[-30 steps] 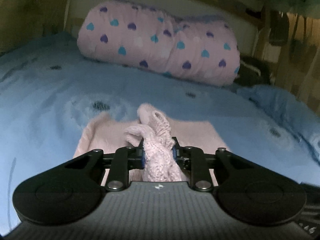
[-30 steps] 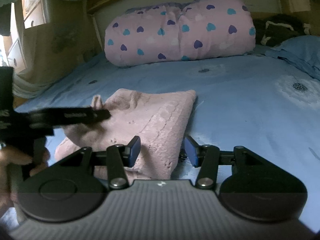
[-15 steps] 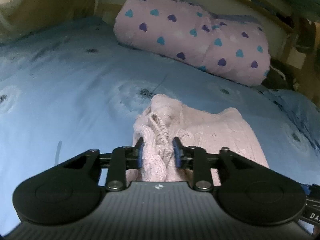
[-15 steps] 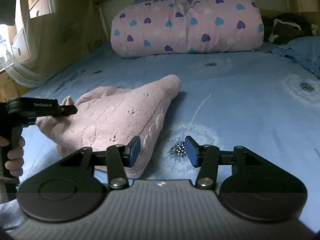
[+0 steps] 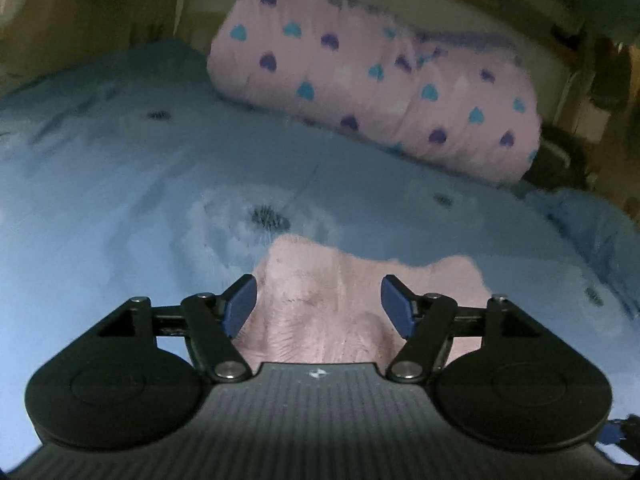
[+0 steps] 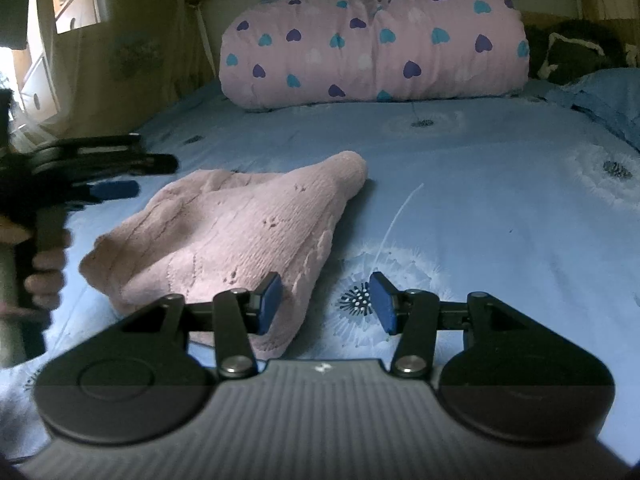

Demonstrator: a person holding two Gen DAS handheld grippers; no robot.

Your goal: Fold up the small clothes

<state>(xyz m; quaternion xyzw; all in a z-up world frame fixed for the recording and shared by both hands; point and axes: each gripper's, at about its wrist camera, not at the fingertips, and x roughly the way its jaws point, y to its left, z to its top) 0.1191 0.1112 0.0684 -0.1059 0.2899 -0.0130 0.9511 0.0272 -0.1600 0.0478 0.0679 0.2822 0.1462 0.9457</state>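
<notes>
A pink knitted garment [image 5: 320,280] lies folded on the blue bed sheet [image 5: 120,200]. My left gripper [image 5: 318,304] hovers over its near part. The jaws are opening, and the knit shows between the blue pads without touching them. In the right wrist view the garment [image 6: 240,232] lies left of centre, tapering to a point at the far right. My right gripper [image 6: 326,304] is open, its left pad over the garment's near edge and printed sheet showing between the pads. The left gripper [image 6: 156,178] appears at the far left, held by a hand [image 6: 44,272].
A rolled pink quilt with blue and purple hearts [image 6: 372,44] lies across the head of the bed. A blue pillow [image 6: 600,96] and a dark bundle [image 6: 572,48] sit at the back right. A curtain and a wooden drawer unit [image 6: 60,40] stand on the left.
My left gripper let go of the bunched knit, its jaws spread wide and it drew back from the garment. The fold now lies flat. The right gripper kept still.
</notes>
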